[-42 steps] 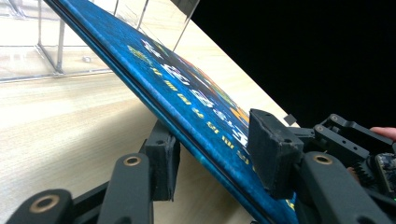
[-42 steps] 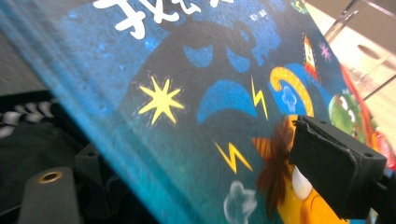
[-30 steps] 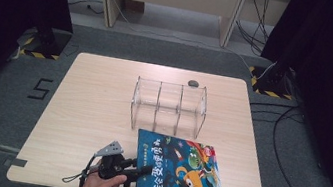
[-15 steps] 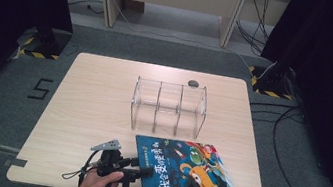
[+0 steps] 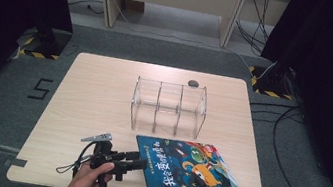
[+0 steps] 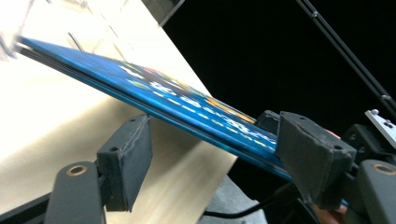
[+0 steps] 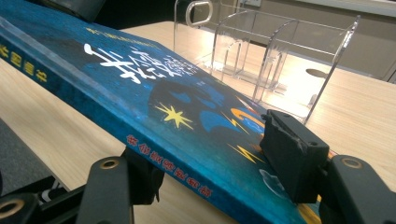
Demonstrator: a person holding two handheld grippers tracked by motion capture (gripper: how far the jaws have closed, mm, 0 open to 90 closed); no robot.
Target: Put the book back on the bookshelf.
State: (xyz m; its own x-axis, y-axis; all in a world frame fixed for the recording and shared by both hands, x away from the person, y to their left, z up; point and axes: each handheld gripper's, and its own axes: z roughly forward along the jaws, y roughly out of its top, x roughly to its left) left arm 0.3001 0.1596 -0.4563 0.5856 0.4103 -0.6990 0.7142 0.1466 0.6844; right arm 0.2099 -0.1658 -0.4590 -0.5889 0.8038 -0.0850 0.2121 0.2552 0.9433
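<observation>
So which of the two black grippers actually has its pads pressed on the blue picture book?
The right gripper, clamping the blue picture book; the left gripper's jaws straddle it loosely.

Blue picture book [image 5: 187, 170] lying aslant at the near edge of a light wooden table [image 5: 93, 97], just in front of a clear acrylic divider rack [image 5: 169, 106] with three compartments, its far corner close to the rack's right front foot. Left gripper [image 5: 139, 163] in a hand [image 5: 87, 182], left of the book, jaws reaching to its left edge; grip on it not readable from up here. Right gripper [image 5: 200, 185] under a grey plate, coming in at the book's near edge, jaws over the cover. Small dark round thing [image 5: 193, 83] behind the rack, near the far edge. Cables [image 5: 293, 144] on grey floor, right of the rack.
</observation>
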